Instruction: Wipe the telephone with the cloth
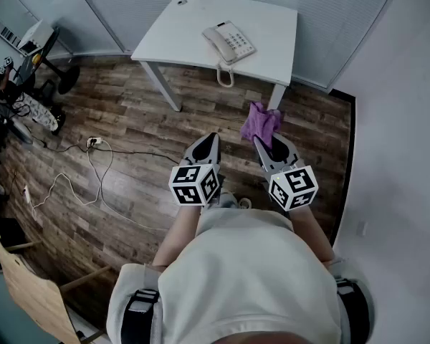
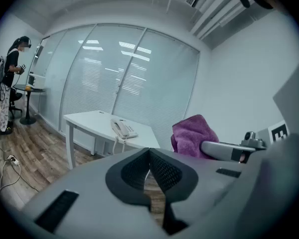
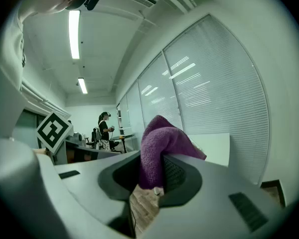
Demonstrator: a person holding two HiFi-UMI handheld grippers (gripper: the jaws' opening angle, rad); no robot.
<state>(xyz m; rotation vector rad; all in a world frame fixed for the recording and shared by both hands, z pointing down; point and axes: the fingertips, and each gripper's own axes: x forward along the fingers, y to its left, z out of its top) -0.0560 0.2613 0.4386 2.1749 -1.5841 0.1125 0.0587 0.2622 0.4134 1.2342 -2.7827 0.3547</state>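
Observation:
A cream telephone [image 1: 229,41] with a coiled cord lies on the white table [image 1: 186,34] ahead of me; the left gripper view also shows the telephone [image 2: 122,129]. My right gripper [image 1: 261,140] is shut on a purple cloth [image 1: 261,123], which sticks up bunched from its jaws, well short of the table. In the right gripper view the cloth [image 3: 162,151] is pinched between the pads. My left gripper [image 1: 209,139] is shut with nothing in it, beside the right one above the wooden floor. From the left gripper view the cloth [image 2: 193,136] shows at the right.
Cables and a power strip [image 1: 93,142] lie on the floor at the left. A wheeled stand [image 1: 39,77] and a wooden chair [image 1: 36,292] stand at the left. A person [image 2: 12,83] stands far off by another table. Blinds line the walls behind the table.

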